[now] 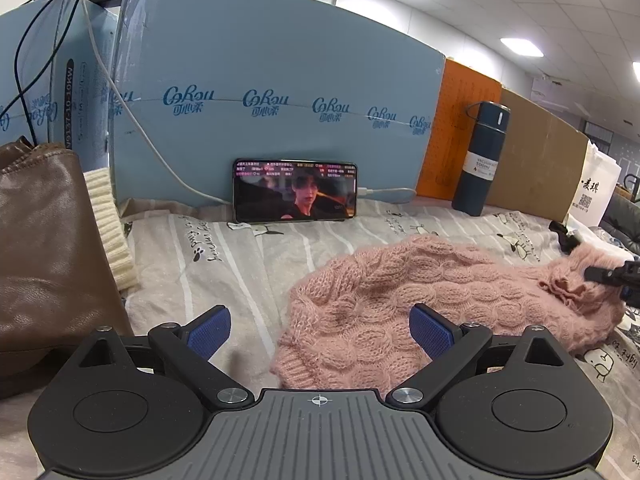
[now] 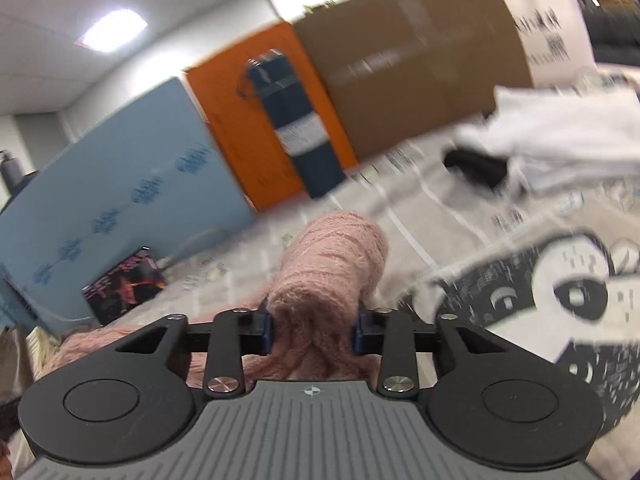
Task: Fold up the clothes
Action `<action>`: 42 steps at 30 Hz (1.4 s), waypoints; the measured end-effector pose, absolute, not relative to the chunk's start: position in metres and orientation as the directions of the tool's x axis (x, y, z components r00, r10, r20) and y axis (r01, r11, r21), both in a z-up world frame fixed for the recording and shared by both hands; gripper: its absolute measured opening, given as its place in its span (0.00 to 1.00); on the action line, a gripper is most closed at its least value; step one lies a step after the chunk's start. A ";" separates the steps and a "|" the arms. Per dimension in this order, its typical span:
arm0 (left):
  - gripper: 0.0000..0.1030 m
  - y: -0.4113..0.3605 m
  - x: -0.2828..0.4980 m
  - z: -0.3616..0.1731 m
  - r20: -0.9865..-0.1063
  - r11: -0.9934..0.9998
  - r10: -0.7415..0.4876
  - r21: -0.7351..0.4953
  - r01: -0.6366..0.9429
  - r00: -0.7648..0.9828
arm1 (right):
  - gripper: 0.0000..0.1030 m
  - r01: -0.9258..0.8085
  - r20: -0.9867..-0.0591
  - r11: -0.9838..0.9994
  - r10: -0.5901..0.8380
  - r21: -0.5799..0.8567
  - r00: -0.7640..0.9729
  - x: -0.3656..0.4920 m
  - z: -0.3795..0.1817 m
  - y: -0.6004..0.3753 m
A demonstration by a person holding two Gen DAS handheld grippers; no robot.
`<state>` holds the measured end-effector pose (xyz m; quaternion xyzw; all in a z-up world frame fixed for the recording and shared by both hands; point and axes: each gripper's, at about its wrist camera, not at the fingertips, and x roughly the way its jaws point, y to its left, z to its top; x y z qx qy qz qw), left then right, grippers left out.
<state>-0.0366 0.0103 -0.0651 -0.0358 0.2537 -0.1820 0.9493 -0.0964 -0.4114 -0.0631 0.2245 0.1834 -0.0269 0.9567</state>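
left gripper (image 1: 320, 334): hovering with blue pads spread wide over the hem | pink knit sweater (image 1: 420, 300): lying crumpled on printed sheet (image 1: 224, 264) | right gripper (image 1: 612, 274): reaching in at far sleeve end, grip unclear | phone (image 1: 295, 191): leaning against blue box (image 1: 280, 100), playing video | dark flask (image 1: 480, 158): standing upright beyond

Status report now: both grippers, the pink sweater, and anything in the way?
Left gripper open, over sweater's near edge. Right gripper shut on pink sweater, bunched end lifted. Phone and flask at back, clear of the sweater.
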 end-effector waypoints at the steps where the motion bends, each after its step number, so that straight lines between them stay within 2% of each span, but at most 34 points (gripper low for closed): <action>1: 0.95 0.010 -0.037 -0.065 -0.468 0.931 -0.365 -0.160 0.329 0.805 | 0.26 0.117 -0.340 0.906 0.031 0.406 0.940 -0.100 -0.060 -0.409; 6: 0.95 0.010 -0.038 -0.065 -0.456 0.927 -0.375 -0.159 0.341 0.807 | 0.22 0.120 -0.261 0.930 -0.027 0.347 0.965 -0.112 -0.041 -0.410; 9: 0.95 0.010 -0.041 -0.063 -0.442 0.923 -0.383 -0.158 0.350 0.811 | 0.22 0.167 -0.275 0.930 -0.075 0.327 0.959 -0.110 -0.037 -0.421; 16: 0.95 0.006 -0.036 -0.067 -0.481 0.963 -0.256 -0.053 0.264 0.838 | 0.22 0.207 -0.284 0.952 -0.138 0.226 0.949 -0.101 -0.034 -0.415; 19: 0.95 0.004 -0.033 -0.069 -0.498 0.973 -0.206 -0.008 0.232 0.842 | 0.22 0.168 -0.240 0.976 -0.132 0.137 0.962 -0.100 -0.029 -0.391; 26: 0.95 0.015 -0.037 -0.061 -0.455 0.970 -0.242 -0.083 0.230 0.857 | 0.22 0.007 -0.136 0.995 -0.021 -0.099 0.991 -0.100 -0.017 -0.315; 33: 0.95 0.027 -0.042 -0.053 -0.403 0.959 -0.278 -0.163 0.230 0.872 | 0.22 -0.116 -0.059 0.878 0.100 -0.464 0.993 -0.106 -0.028 -0.219; 36: 0.95 0.032 -0.043 -0.050 -0.380 0.953 -0.291 -0.197 0.230 0.878 | 0.22 -0.183 -0.068 0.815 0.175 -0.550 0.982 -0.111 -0.039 -0.188; 42: 0.95 0.040 -0.049 -0.045 -0.307 0.929 -0.334 -0.265 0.256 0.891 | 0.23 -0.377 -0.224 0.828 0.308 -0.415 0.925 -0.100 -0.047 -0.171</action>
